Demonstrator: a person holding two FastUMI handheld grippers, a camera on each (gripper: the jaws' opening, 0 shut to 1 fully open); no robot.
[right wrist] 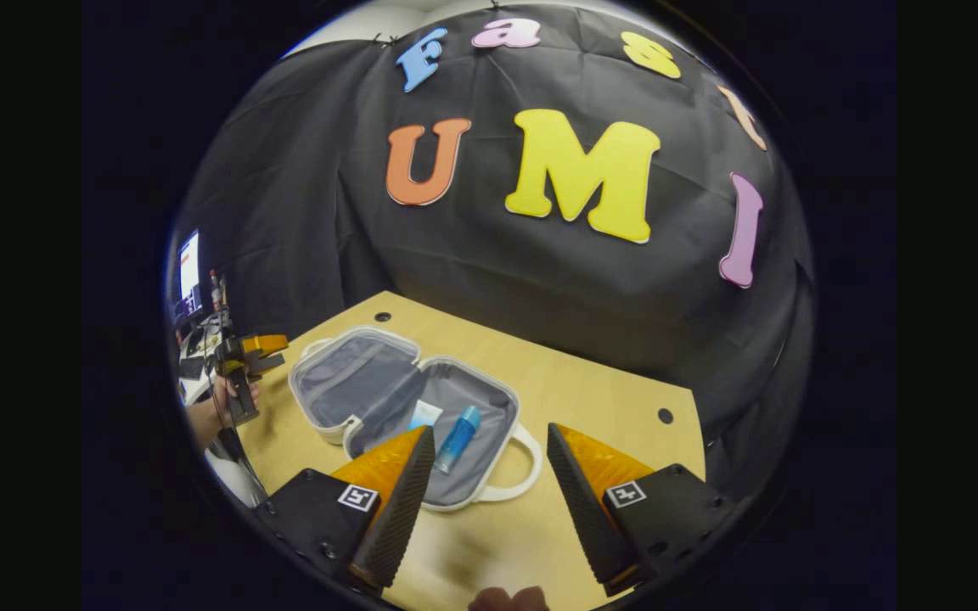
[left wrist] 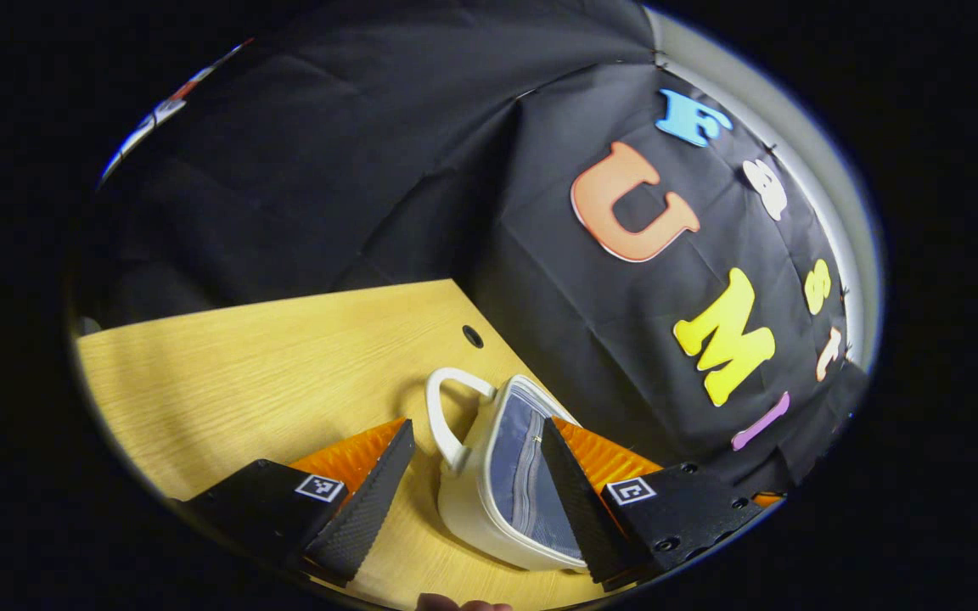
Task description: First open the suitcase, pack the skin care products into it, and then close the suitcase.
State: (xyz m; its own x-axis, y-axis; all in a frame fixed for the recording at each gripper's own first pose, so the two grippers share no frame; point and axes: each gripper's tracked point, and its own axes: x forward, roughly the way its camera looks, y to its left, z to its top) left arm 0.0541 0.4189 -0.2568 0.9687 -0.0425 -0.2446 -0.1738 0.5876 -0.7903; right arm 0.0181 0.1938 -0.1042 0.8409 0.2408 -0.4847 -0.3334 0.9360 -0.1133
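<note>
**Risk: lid snags on close**

Suitcase [right wrist: 404, 407] lies open on table [right wrist: 591, 390], blue bottle [right wrist: 458, 439] and white tube [right wrist: 425, 414] inside. Both grippers, left [left wrist: 476, 462] and right [right wrist: 489, 475], spread, empty. Bottle near hinge could jam the lid; light case may slide.

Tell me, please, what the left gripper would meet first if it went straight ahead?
Probably the white suitcase: its nearer open half lies between the left gripper's open jaws, though how far ahead is unclear.
</note>
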